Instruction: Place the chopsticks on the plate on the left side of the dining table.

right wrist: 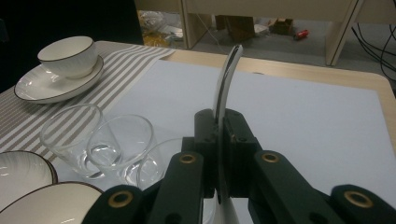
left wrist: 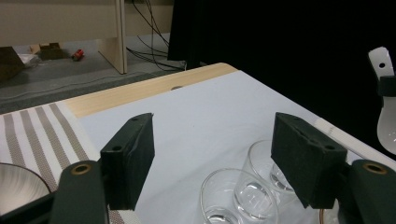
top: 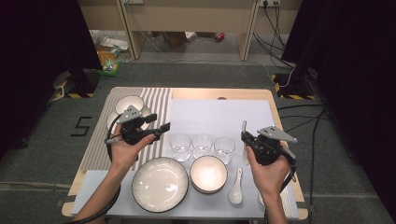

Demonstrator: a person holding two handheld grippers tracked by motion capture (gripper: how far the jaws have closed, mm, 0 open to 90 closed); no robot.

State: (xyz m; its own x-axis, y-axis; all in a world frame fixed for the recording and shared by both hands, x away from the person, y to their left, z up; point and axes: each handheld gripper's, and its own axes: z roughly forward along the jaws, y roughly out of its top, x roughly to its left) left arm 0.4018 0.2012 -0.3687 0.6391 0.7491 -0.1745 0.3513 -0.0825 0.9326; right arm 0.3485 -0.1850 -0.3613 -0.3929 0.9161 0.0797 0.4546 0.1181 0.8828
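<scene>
The right tongs (right wrist: 219, 135) are clamped shut on a white spoon (right wrist: 225, 79), whose handle stands up between the black pads and curves away above them; in the high view these tongs (top: 243, 135) hover over the right side of the counter (top: 219, 93), just beside the row of three clear glasses (top: 201, 145). The left tongs (left wrist: 217, 161) stand wide open with nothing between the pads; in the high view they (top: 164, 127) hang above the edge of the striped mat (top: 100, 144), pointing toward the leftmost glass. A white sheet (top: 219, 116) covers most of the counter and lies bare behind the glasses. Nearer the person sit a large dark-rimmed plate (top: 160, 184) and, just beside it, a stack of smaller bowls (top: 208, 174), both close in front of the glasses. A second white spoon (top: 236, 187) lies flat to the right of that stack, under the right hand (top: 270, 175). On the striped mat, behind the left hand (top: 125, 151), a small bowl (right wrist: 67, 56) rests on a saucer (right wrist: 44, 88). In the left gripper view the held spoon (left wrist: 387, 107) shows at the right edge, beyond the glasses.
</scene>
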